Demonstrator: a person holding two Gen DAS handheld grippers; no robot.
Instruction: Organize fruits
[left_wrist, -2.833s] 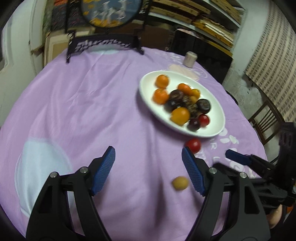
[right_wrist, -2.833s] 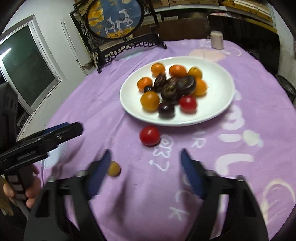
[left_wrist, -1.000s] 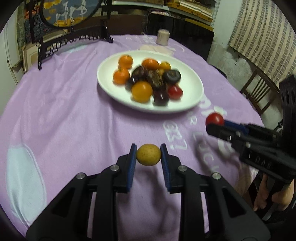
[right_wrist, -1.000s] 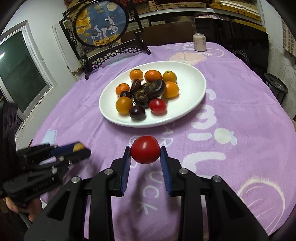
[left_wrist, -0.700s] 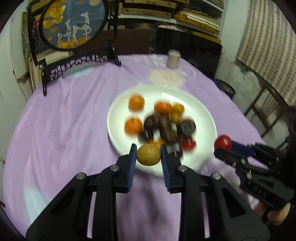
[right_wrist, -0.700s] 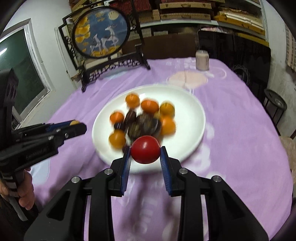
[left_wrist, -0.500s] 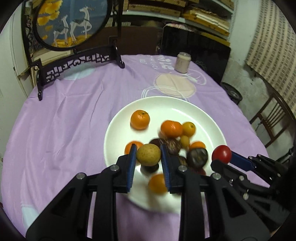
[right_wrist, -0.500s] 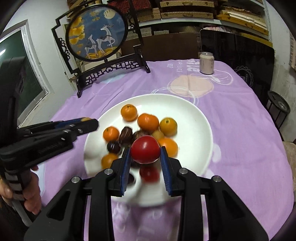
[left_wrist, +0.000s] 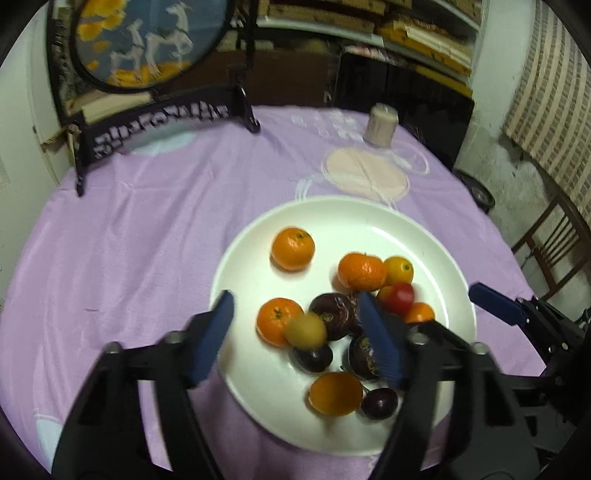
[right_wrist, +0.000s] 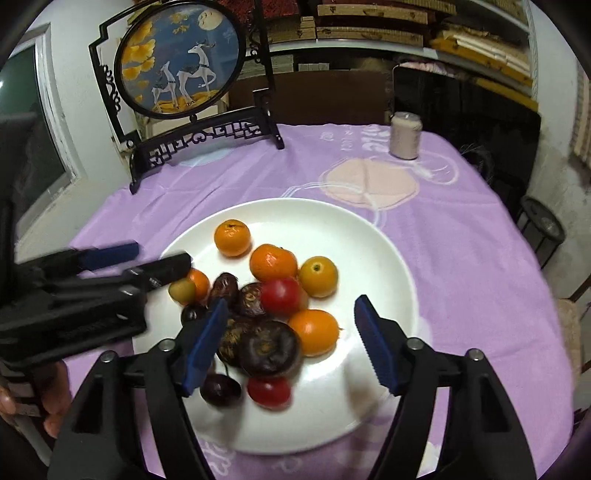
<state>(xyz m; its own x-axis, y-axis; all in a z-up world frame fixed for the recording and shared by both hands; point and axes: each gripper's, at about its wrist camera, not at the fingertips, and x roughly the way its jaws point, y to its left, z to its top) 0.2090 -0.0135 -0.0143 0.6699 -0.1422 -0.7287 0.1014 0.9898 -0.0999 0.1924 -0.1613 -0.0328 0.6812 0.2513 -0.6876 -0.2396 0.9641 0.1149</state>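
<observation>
Purple-clothed round desk (left_wrist: 140, 221) under white oval plate (right_wrist: 369, 236) of fruit. Left gripper (left_wrist: 301, 338) and right gripper (right_wrist: 291, 345) above it, jaws wide, holding nothing. Small yellow-green round fruit (left_wrist: 306, 331) and red tomato (right_wrist: 280, 296) on the pile

Surfaces: glossy plate on matt cloth, plastic grippers.
White plate (right_wrist: 373, 236) looks glazed, smooth, with glare. Purple tablecloth (left_wrist: 147, 221) is matt woven fabric, lightly creased. Left gripper (left_wrist: 295, 341) and right gripper (right_wrist: 291, 341): matt black plastic arms, ribbed blue pads (right_wrist: 375, 347), shiny metal screws. Red tomato (right_wrist: 280, 295) is glossy; oranges (left_wrist: 293, 248) dimpled; dark fruits (right_wrist: 267, 347) dull, wrinkled.
</observation>
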